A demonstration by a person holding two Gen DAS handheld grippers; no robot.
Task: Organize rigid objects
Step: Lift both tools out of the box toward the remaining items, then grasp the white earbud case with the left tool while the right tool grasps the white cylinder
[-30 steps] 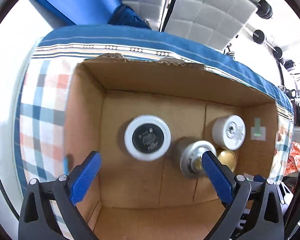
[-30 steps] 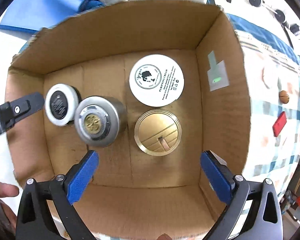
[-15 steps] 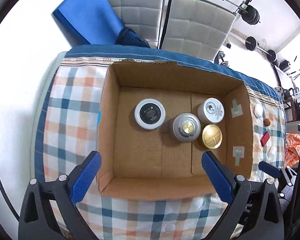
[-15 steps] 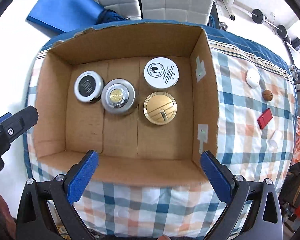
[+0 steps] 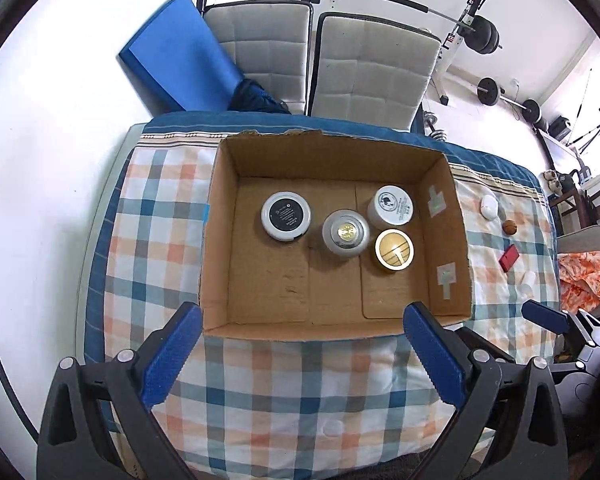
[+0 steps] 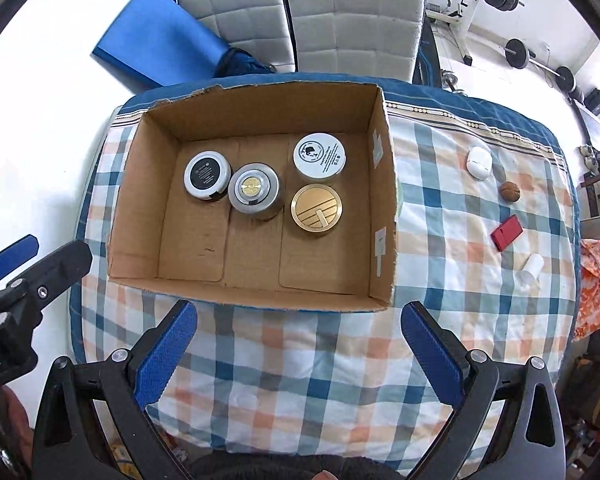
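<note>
An open cardboard box (image 5: 448, 240) (image 6: 382, 208) sits on a plaid-covered table. Inside stand a black-lidded jar (image 5: 286, 216) (image 6: 207, 175), a silver tin with a gold centre (image 5: 345, 233) (image 6: 254, 190), a white-lidded jar (image 5: 395, 205) (image 6: 319, 155) and a gold-lidded tin (image 5: 394, 249) (image 6: 317, 208). My left gripper (image 5: 300, 356) is open and empty, held high over the box's near edge. My right gripper (image 6: 298, 356) is open and empty, also above the near edge.
On the cloth right of the box lie a white oval case (image 6: 478, 163), a small brown ball (image 6: 509, 191), a red block (image 6: 506, 233) and a white cylinder (image 6: 531, 268). Grey chairs (image 6: 352, 20) and a blue mat (image 6: 156, 52) stand behind the table.
Both grippers have pulled up and back out of the box, from just above the jars to well above the table. The jars have not moved.
</note>
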